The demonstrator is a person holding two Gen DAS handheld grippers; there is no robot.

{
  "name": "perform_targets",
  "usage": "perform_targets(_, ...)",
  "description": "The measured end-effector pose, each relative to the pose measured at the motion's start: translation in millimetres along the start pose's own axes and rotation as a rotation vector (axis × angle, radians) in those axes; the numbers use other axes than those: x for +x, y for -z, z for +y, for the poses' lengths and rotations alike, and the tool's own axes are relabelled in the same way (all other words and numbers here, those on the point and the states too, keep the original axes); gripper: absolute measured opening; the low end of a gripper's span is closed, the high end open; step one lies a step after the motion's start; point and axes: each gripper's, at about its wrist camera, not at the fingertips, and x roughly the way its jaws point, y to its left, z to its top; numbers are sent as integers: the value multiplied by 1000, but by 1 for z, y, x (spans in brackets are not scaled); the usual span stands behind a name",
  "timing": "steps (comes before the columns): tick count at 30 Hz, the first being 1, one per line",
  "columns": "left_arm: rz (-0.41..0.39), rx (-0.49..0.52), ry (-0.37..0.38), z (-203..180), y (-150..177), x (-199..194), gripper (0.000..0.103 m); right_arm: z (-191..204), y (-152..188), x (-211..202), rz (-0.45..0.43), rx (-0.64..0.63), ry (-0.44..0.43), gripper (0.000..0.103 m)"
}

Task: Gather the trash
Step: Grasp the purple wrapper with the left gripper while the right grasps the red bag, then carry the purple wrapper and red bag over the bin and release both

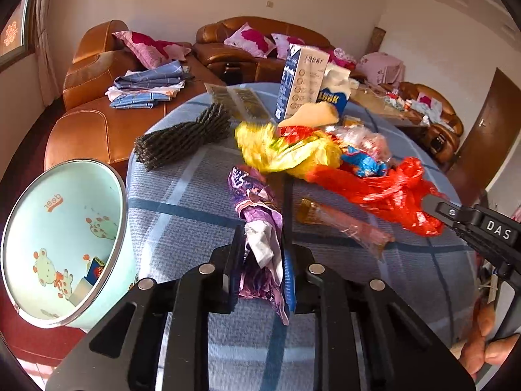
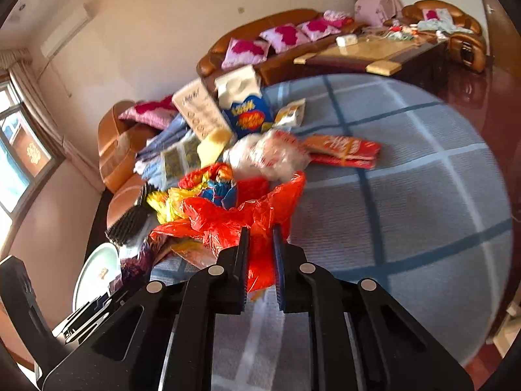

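**Both hand-held grippers clamping on litter**

The left hand-held gripper [image 1: 260, 260] is pinching a crumpled purple wrapper [image 1: 257, 215] between its closed jaws; the wrapper's far end is lying on the blue checked cloth of the counter [image 1: 423, 277], near its left edge. Just off that edge, a pale green bin [image 1: 65, 244] with cartoon animals is standing tilted toward the camera, with a small carton lying inside it.

The right hand-held gripper [image 2: 260, 257] is squeezing a red plastic bag [image 2: 234, 215] with its jaws drawn close together. The bag is sprawling at the near side of a heap of litter in the middle of the counter: a yellow bag [image 1: 286, 153], a blue wrapper [image 1: 361, 163] and a clear crumpled bag [image 2: 270, 156] are piling up behind it. Two milk cartons [image 1: 312, 81] are standing upright at the back of the heap. A dark mesh bundle [image 1: 185, 137] is lying to the left, and a clear amber wrapper [image 1: 345, 221] is resting flat between the two grippers.
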Motion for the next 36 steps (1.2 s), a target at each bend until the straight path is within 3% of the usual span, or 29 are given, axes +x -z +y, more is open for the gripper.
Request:
perform_targets(20, -121, 21, 27, -5, 14, -90, 18, 16, 14, -78, -134, -28, -24, 14)
perform_targets(36, -173, 24, -54, 13, 23, -135, 18, 60, 33, -99, -145, -106, -78, 14)
